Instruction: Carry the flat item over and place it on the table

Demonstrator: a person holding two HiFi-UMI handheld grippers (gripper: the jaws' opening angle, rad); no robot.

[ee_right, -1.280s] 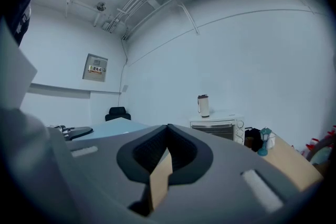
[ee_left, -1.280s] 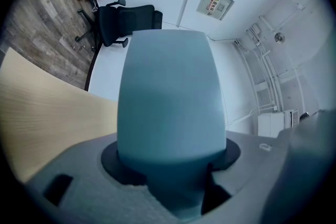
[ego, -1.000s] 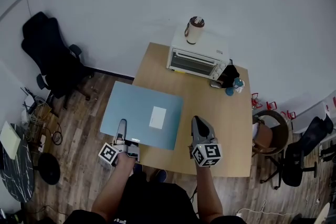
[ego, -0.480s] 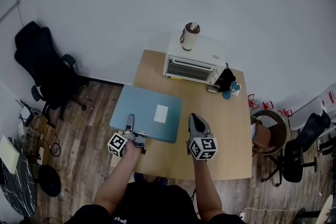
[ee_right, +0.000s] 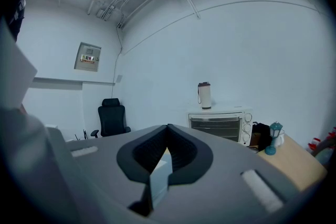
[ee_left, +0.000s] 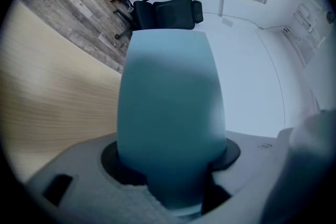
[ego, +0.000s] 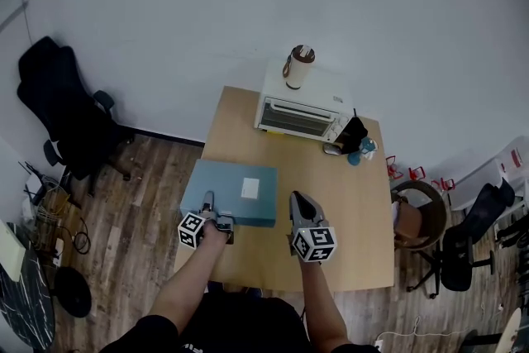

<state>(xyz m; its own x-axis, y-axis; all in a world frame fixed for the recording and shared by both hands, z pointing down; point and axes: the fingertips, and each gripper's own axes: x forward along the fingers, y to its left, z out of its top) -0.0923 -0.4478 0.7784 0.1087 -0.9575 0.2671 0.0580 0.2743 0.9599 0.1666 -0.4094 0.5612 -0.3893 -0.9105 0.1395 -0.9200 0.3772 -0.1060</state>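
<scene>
Now the left claw is clenching the near edge of the flat blue panel. The left gripper view is showing its pads pressing on both faces, with the panel filling the gap between the jaws. The panel is lying level over the 9 o'clock side of the wooden counter, with its 9 o'clock edge jutting past the counter's rim. Whether it is resting on the wood I cannot tell. A white label is sitting on its upper face. The right claw is hovering just beside the panel's 3 o'clock edge, apart from it, jaws clenched tip to tip. A toaster oven is standing at the counter's 12 o'clock end, carrying an upright tumbler.
</scene>
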